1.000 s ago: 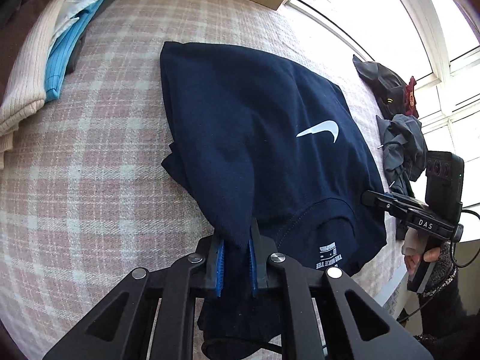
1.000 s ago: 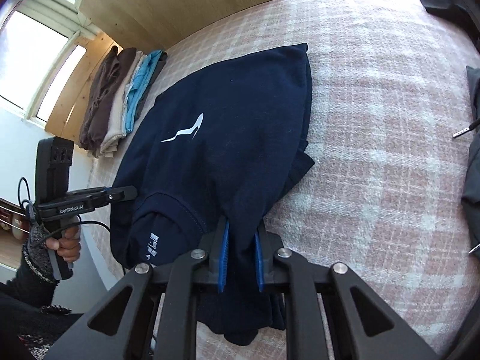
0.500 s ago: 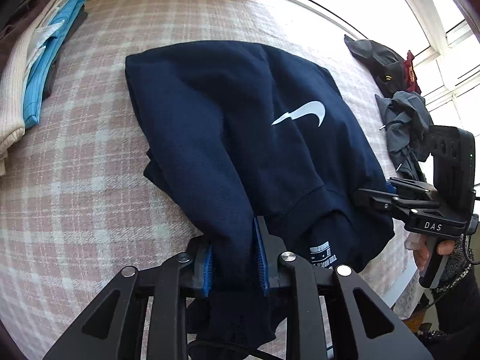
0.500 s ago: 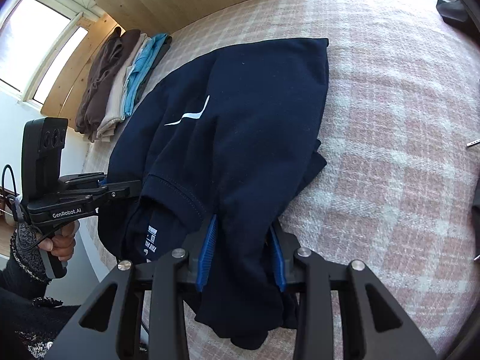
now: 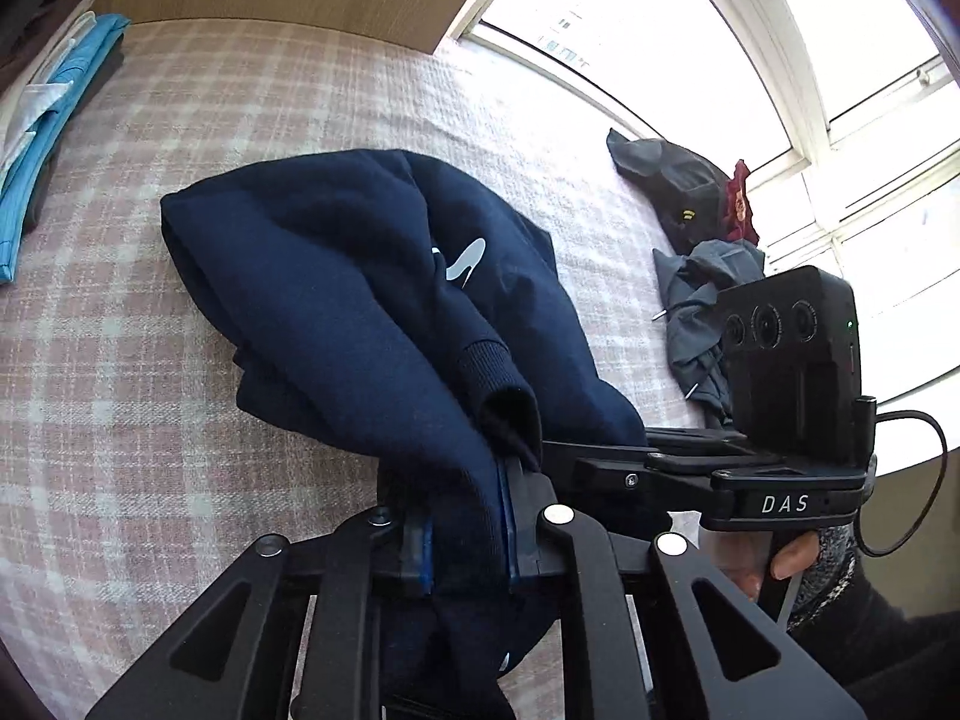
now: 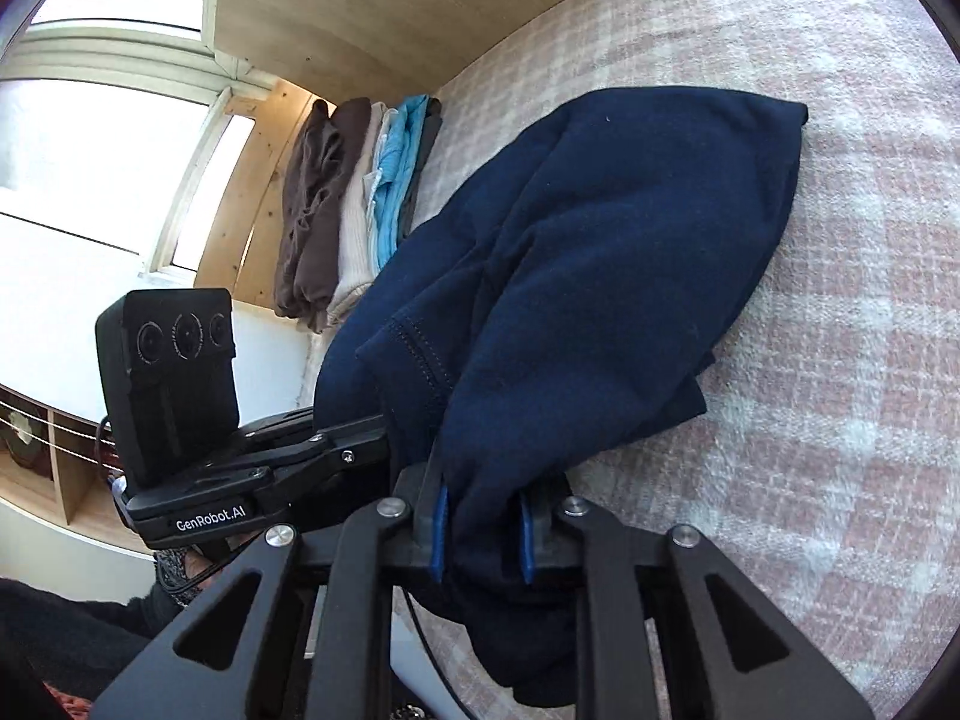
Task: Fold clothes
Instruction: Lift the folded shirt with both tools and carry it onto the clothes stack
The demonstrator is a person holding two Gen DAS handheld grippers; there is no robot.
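Note:
A navy sweatshirt (image 5: 360,300) with a white swoosh lies on the pink plaid bed cover (image 5: 120,420), its near end lifted and bunched. My left gripper (image 5: 465,516) is shut on the near left part of the cloth, which drapes over its blue pads. In the right wrist view the same navy sweatshirt (image 6: 630,276) arches up from the bed cover (image 6: 840,360), and my right gripper (image 6: 483,534) is shut on its near right part. The two grippers sit close side by side, each visible in the other's view, with a hand on each handle.
A stack of folded clothes (image 6: 354,204) in brown, cream and blue lies at the bed's far left by a wooden headboard. Unfolded dark and grey garments (image 5: 702,240) are heaped at the right near the window. A wooden shelf (image 6: 54,468) stands beyond the bed's edge.
Both grippers have lifted the sweatshirt's near end and carried it forward, so it bunches and arches over itself. The two grippers have also come much closer together.

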